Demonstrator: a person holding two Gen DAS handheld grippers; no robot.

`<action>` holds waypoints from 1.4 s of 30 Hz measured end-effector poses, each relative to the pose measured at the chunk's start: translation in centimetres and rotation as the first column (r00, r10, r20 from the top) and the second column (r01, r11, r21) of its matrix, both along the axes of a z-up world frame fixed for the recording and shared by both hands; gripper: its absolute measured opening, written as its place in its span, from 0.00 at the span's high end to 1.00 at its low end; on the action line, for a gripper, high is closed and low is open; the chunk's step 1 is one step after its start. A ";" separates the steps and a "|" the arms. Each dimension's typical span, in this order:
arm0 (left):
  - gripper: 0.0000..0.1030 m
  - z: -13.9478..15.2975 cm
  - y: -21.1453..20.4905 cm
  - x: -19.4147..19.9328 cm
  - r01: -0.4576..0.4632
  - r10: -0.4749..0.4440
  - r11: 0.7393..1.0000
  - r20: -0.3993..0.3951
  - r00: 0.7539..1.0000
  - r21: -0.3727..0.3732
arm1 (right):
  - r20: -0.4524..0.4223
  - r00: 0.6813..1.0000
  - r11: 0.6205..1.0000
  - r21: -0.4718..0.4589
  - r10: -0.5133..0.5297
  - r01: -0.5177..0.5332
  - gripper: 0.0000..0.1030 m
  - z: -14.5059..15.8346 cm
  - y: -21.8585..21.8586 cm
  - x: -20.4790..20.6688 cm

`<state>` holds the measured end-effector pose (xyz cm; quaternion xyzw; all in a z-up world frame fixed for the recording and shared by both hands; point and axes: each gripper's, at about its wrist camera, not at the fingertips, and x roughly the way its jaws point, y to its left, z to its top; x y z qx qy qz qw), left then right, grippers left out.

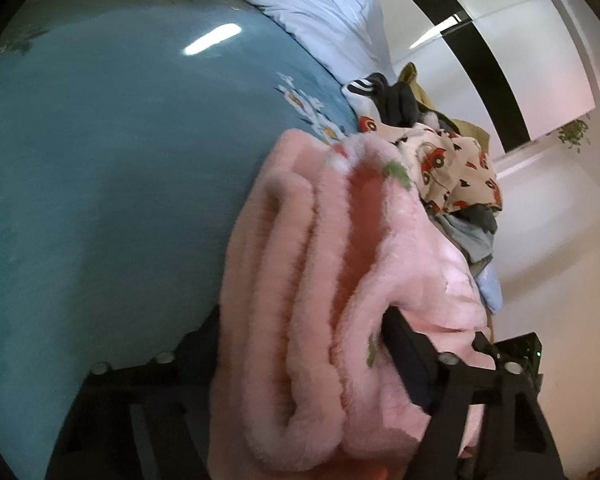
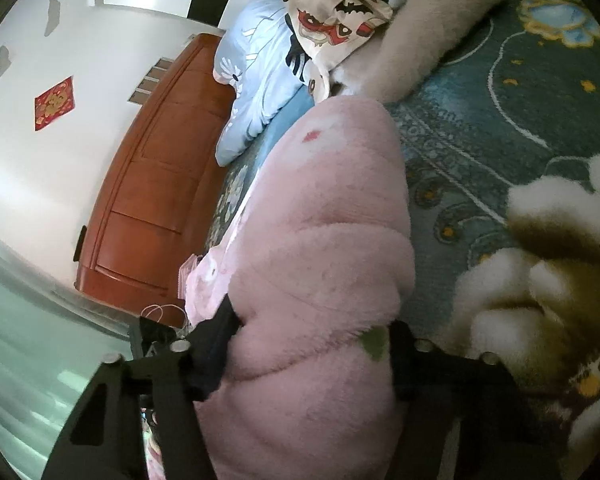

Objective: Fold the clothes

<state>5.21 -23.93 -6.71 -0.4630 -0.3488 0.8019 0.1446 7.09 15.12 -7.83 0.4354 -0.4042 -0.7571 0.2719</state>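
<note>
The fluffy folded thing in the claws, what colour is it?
Pink fleece garment, seen best in the right wrist view.

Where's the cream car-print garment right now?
Left wrist view, right of centre: the cream car-print garment tops the clothes pile at the teal bedspread's edge, just beyond the folded fluffy pink garment.

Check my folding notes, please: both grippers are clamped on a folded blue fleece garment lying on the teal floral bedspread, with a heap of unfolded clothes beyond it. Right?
Not quite: the fleece garment is pink, not blue, as both wrist views show. The left gripper and right gripper do clamp it on the teal bedspread, with the clothes heap beyond.
</note>
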 end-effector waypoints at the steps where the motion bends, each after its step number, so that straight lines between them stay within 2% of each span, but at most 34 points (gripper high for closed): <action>1: 0.34 0.0 -0.1 0.2 -0.008 0.008 1.000 -0.001 1.000 0.006 | 0.001 1.000 1.000 -0.002 -0.002 0.002 0.43 0.0 0.0 0.1; 6: 0.50 0.5 -0.2 1.1 -0.026 0.026 1.000 -0.019 0.999 -0.003 | -0.005 1.000 1.000 0.002 -0.002 0.002 0.48 0.5 0.0 0.4; 10: 0.54 1.1 -0.1 1.6 -0.044 0.044 0.999 -0.035 0.998 -0.005 | -0.021 1.000 1.000 0.012 0.001 -0.001 0.50 1.3 -0.4 0.8; 18: 0.54 3.0 -0.3 3.6 -0.037 0.035 0.999 -0.087 0.996 -0.016 | -0.051 0.999 1.000 0.011 0.003 -0.002 0.51 3.4 -1.0 1.9; 25: 0.54 3.1 -2.2 6.1 -0.031 0.036 0.998 -0.104 0.994 0.054 | -0.066 0.998 0.999 0.040 0.007 -0.004 0.51 5.7 -2.4 3.9; 31: 0.54 3.3 -4.5 8.0 -0.013 0.025 0.996 -0.139 0.990 0.089 | -0.045 0.999 0.996 0.086 -0.015 0.019 0.51 7.3 -4.8 5.9; 38: 0.54 5.0 -6.5 8.9 0.025 -0.019 0.999 -0.169 0.985 0.035 | -0.082 0.996 0.996 0.085 -0.032 0.039 0.51 8.8 -7.6 7.2; 42: 0.54 5.8 -8.8 8.9 -0.032 0.035 0.999 -0.179 0.983 0.021 | -0.079 0.997 0.998 0.066 -0.001 0.006 0.51 8.5 -9.4 6.3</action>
